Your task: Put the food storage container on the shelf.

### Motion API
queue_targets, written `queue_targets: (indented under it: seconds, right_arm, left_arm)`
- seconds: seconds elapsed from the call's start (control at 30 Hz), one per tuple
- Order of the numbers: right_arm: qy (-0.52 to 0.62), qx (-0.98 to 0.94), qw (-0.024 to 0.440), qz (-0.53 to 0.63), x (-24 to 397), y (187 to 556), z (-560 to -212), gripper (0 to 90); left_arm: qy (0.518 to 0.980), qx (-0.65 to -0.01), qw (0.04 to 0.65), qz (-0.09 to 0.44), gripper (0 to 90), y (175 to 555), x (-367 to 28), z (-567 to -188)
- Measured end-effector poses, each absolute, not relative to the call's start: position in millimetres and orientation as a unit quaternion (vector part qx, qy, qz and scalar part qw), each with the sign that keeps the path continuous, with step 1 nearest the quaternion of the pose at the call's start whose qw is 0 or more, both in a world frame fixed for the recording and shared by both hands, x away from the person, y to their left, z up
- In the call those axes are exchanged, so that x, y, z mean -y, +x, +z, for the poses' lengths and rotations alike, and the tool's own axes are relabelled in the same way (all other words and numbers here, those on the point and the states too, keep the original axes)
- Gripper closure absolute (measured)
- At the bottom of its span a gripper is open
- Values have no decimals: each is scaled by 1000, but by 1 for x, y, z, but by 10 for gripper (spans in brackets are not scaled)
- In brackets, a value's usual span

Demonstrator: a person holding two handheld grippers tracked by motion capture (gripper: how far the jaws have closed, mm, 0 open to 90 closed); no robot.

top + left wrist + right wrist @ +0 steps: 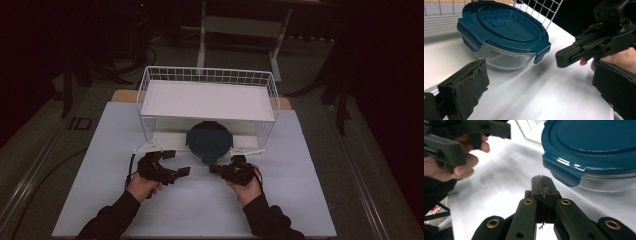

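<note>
one round glass container (499,56), teal clip lid (504,27); left hand-held gripper (176,162) released, right hand-held gripper (212,169) clenched empty.

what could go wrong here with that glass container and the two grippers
1. The right gripper is shut with nothing between its jaws, close by a lid clip of the glass container; pushed forward, it could shove the container deeper under the wire rack instead of gripping it.
2. The left gripper stands wide open beside the container; closing on the smooth glass bowl rather than the teal lid might let it slip.
</note>
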State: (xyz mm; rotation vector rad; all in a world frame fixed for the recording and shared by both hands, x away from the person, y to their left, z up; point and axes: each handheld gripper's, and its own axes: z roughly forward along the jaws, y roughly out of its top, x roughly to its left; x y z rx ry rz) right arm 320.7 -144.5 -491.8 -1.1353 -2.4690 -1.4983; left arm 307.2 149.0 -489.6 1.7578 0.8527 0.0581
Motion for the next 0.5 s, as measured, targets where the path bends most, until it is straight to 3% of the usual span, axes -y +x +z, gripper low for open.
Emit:
queue_targets:
  seconds: [0.5]
  right_arm:
    - [-394,794,-2,-463,137,352,-509,898]
  left_arm:
    - [747,-356,560,27,4,305,-148,-494]
